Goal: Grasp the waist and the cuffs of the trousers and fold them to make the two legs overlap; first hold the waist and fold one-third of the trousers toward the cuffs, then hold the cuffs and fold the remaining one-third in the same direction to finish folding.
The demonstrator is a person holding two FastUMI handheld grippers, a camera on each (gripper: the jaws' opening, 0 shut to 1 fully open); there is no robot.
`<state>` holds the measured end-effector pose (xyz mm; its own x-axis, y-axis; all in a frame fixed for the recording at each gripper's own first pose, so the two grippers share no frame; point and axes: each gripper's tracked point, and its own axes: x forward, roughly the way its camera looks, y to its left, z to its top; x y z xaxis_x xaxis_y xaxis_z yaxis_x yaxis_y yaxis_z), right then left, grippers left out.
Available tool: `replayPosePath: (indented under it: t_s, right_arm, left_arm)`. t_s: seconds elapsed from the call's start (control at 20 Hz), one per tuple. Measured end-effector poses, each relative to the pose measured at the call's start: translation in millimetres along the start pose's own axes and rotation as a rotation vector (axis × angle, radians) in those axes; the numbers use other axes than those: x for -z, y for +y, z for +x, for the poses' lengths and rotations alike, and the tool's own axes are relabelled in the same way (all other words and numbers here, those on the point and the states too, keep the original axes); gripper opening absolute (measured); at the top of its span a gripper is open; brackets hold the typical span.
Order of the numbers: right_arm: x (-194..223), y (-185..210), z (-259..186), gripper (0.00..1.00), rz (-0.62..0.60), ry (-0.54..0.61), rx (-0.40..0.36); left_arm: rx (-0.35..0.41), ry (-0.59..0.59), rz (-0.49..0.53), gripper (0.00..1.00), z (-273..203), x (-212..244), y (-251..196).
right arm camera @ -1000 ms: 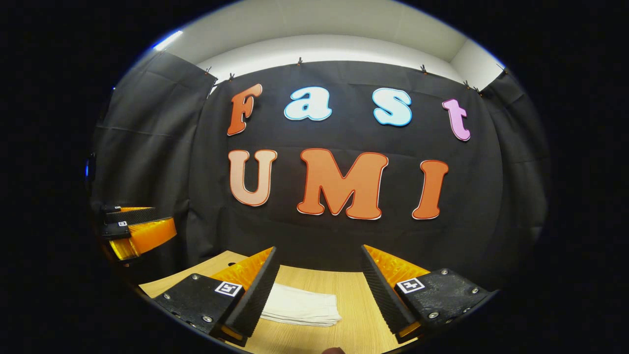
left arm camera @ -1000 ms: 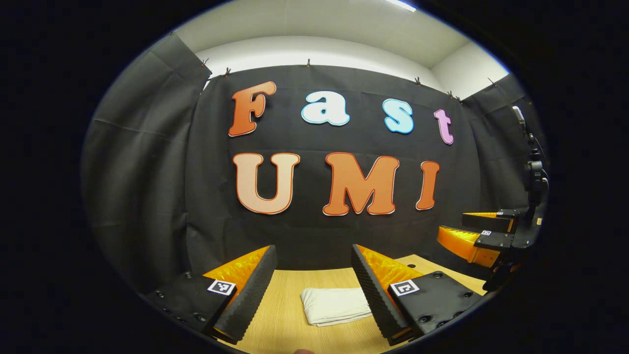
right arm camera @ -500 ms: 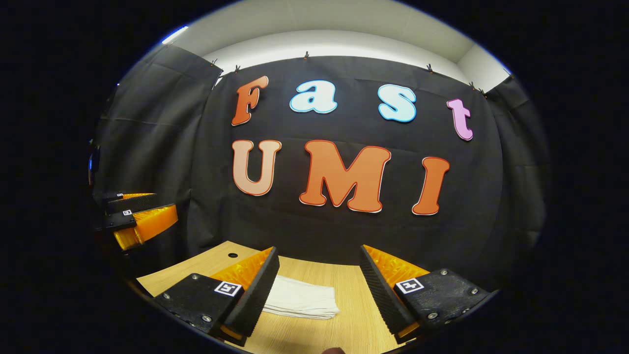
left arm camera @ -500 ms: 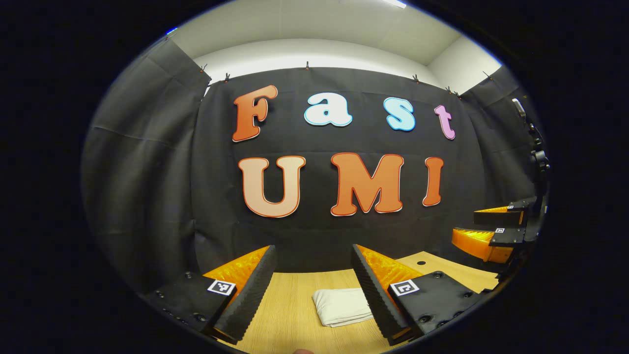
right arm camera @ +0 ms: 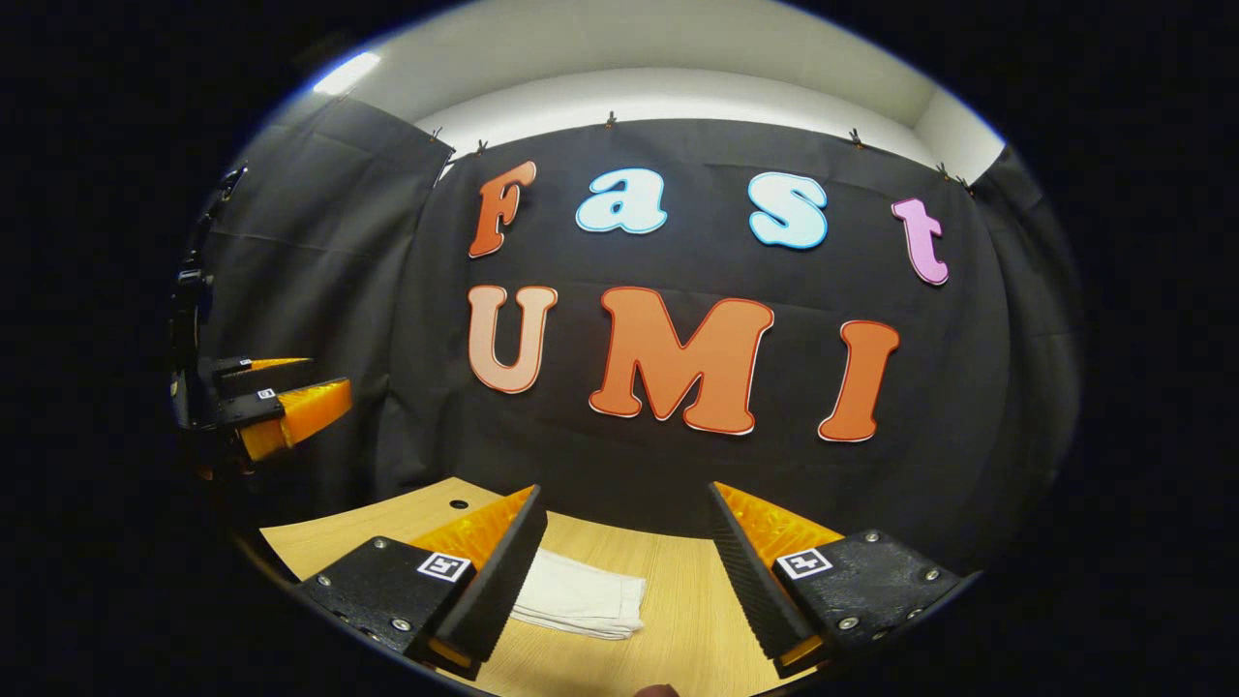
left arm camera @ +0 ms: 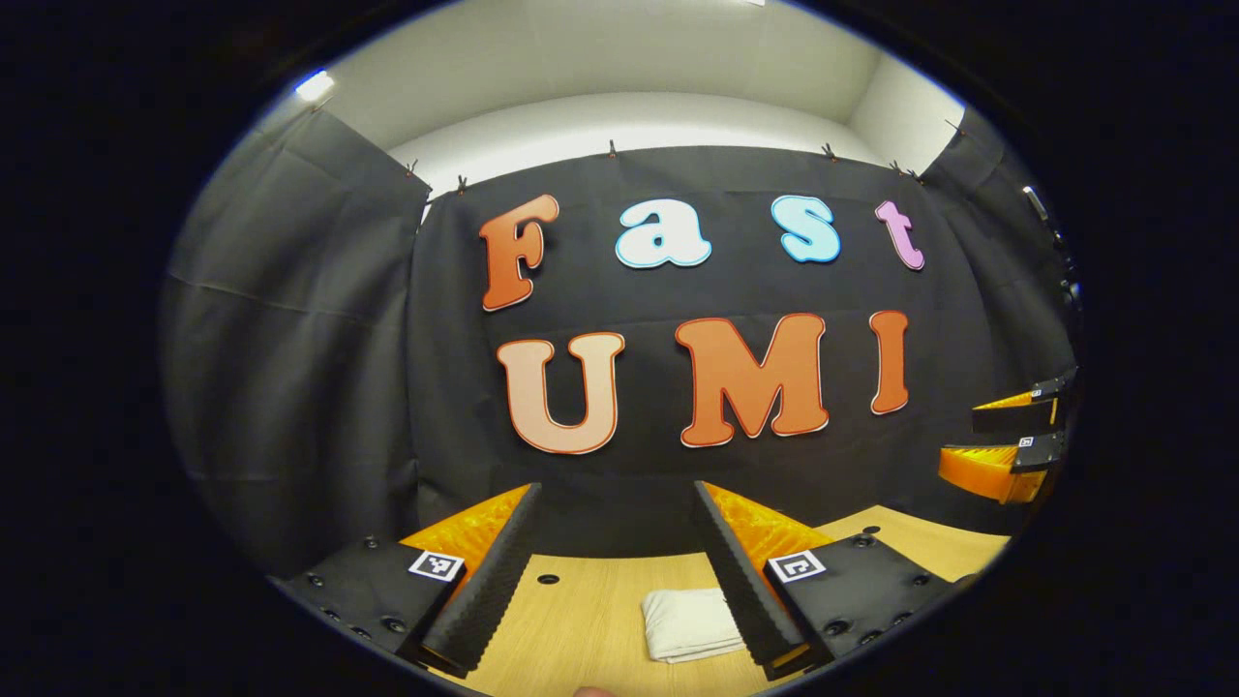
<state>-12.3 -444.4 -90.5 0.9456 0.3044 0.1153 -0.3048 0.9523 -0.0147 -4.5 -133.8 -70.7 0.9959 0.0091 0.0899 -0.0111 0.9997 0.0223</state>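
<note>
The white trousers (left arm camera: 689, 624) lie folded into a small flat bundle on the wooden table (left arm camera: 581, 629). In the left gripper view they sit low, partly behind my right finger. My left gripper (left arm camera: 616, 513) is open and empty, raised above the table. In the right gripper view the folded trousers (right arm camera: 581, 605) lie partly behind the left finger. My right gripper (right arm camera: 625, 513) is open too, with nothing between its fingers. The right gripper (left arm camera: 1007, 440) shows at the far right of the left gripper view, and the left gripper (right arm camera: 276, 402) at the far left of the right gripper view.
The table (right arm camera: 678, 629) has small round holes (left arm camera: 548, 579) near its far edge. The black cloth wall (right arm camera: 678, 465) hangs just behind the table.
Both grippers have drawn back and apart from the folded trousers, which now look smaller. The other gripper has slid toward the edge in each view. Both stay open.
</note>
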Motion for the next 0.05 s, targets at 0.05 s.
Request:
replayPosePath:
  t_s: [0.05]
  right_arm:
    - [0.4,-8.8,-1.5,0.99,0.005,-0.006,-0.014]
  left_arm:
    - [-0.022,-0.018,0.023,1.0,0.7,-6.1,-8.2]
